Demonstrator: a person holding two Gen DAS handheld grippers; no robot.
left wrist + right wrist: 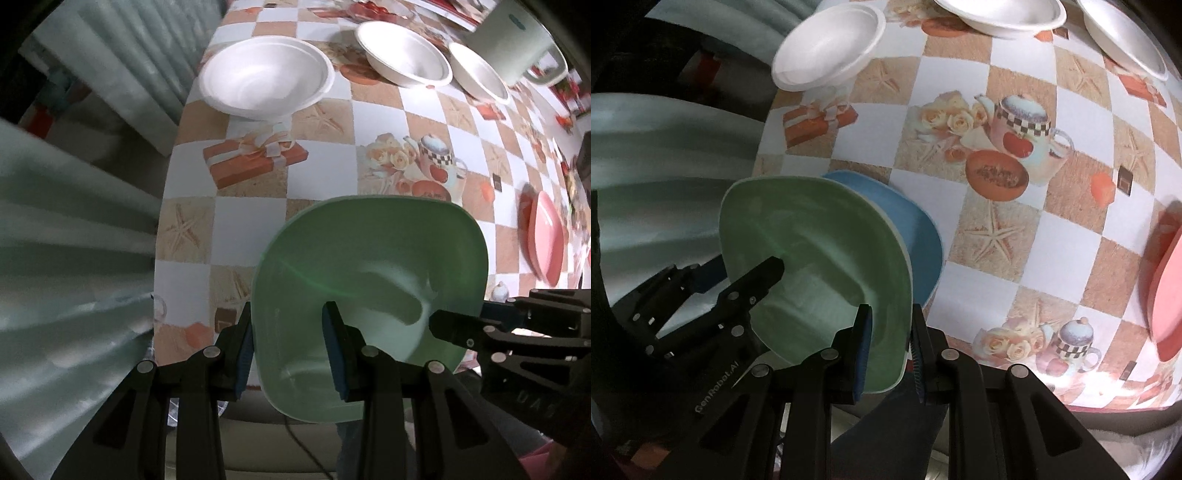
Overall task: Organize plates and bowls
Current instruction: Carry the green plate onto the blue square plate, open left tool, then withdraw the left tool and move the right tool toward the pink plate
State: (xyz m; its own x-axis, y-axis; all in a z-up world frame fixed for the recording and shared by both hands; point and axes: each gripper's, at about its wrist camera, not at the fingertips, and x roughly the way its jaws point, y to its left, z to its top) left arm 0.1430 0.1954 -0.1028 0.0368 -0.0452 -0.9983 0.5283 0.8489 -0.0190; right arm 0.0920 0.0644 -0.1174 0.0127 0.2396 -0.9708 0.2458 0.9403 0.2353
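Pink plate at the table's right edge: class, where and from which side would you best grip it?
Probably its raised rim, approached from the table's open edge. The pink plate lies shallow on the tablecloth, so only the rim offers the fingers an edge to pinch.

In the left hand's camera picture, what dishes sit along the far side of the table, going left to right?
Large white foam bowl → second white round bowl → third white bowl beside it → pale grey-green plastic container at the far right.

bare tablecloth (1027, 254) open mid-table; white bowls (266, 79) blocking far edge, pink plate (546, 236) at right
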